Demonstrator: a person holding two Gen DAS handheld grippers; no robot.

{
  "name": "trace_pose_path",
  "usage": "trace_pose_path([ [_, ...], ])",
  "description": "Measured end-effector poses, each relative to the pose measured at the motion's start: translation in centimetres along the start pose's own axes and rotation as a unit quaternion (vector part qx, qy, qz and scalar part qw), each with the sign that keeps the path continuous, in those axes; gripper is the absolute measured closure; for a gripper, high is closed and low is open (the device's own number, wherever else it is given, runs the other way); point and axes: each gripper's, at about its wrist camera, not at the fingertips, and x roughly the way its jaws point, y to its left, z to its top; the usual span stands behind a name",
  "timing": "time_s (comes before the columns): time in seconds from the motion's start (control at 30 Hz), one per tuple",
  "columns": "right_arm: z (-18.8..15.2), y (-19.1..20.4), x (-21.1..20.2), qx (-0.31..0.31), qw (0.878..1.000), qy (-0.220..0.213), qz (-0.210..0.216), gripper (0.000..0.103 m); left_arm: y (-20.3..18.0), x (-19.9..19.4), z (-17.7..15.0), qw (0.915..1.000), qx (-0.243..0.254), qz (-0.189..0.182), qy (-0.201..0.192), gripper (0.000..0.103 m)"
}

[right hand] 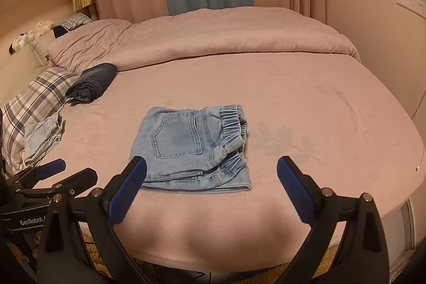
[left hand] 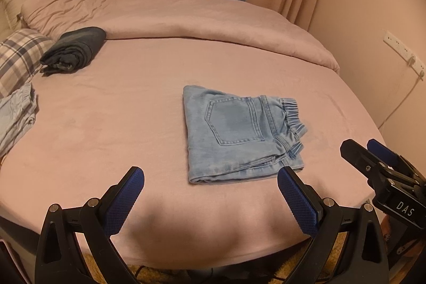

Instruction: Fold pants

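Light blue denim pants [left hand: 239, 135] lie folded into a compact rectangle on the pink bed sheet [left hand: 119, 124], back pocket up, elastic waistband to the right. They also show in the right wrist view [right hand: 194, 148]. My left gripper [left hand: 210, 177] is open and empty, held over the bed's near edge just in front of the pants. My right gripper [right hand: 211, 167] is open and empty, also just in front of the pants. The right gripper shows at the right of the left wrist view [left hand: 372, 151].
A folded dark garment [left hand: 74, 49] lies at the back left near a plaid pillow [left hand: 18, 55]. A crumpled light blue garment [left hand: 16, 113] lies at the left edge. A rolled-back pink duvet [left hand: 199, 17] covers the far side. A wall [left hand: 372, 31] with sockets stands right.
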Motion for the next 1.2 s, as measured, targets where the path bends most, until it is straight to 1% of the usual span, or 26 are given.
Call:
trace_pose_path([
  [1.2,-0.2,1.0,0.5,-0.007,1.0,0.01,-0.027,0.004,0.2,0.4,-0.2,0.9998,-0.018,-0.007,0.005,0.003],
])
